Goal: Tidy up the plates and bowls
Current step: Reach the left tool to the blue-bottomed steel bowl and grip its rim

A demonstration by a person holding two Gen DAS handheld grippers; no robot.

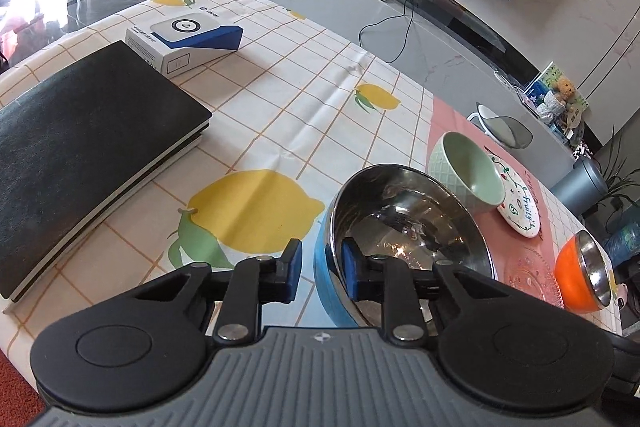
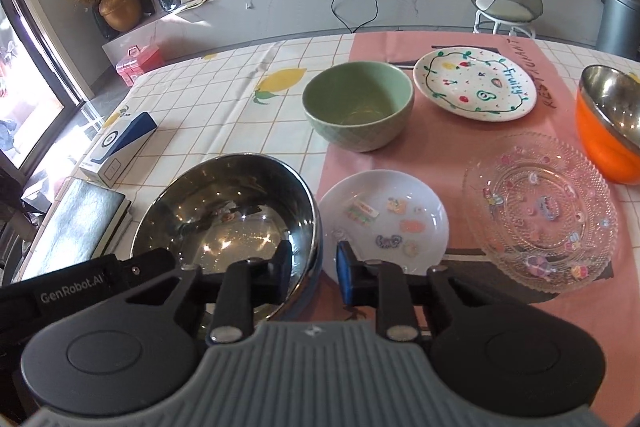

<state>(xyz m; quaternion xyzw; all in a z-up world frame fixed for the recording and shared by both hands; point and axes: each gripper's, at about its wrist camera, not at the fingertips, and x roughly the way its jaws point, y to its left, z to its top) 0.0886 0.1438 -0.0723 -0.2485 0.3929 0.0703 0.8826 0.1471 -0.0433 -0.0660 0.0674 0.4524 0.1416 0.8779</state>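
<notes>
A large steel bowl with a blue outside (image 1: 408,227) (image 2: 224,211) stands on the lemon tablecloth by the pink mat (image 2: 432,147). My left gripper (image 1: 322,269) is shut on its near left rim, one finger outside and one inside. My right gripper (image 2: 314,267) is shut on the right rim, its left finger inside the bowl. On the mat are a green bowl (image 2: 356,103), a "Fruity" painted plate (image 2: 476,87), a small white plate (image 2: 388,219), a clear glass plate (image 2: 540,211) and an orange steel bowl (image 2: 604,131).
A black book (image 1: 88,155) and a white-and-blue box (image 1: 184,39) lie on the left half of the table. The left gripper's black body (image 2: 80,291) sits beside the bowl. Beyond the far table edge stands a stool (image 2: 508,11).
</notes>
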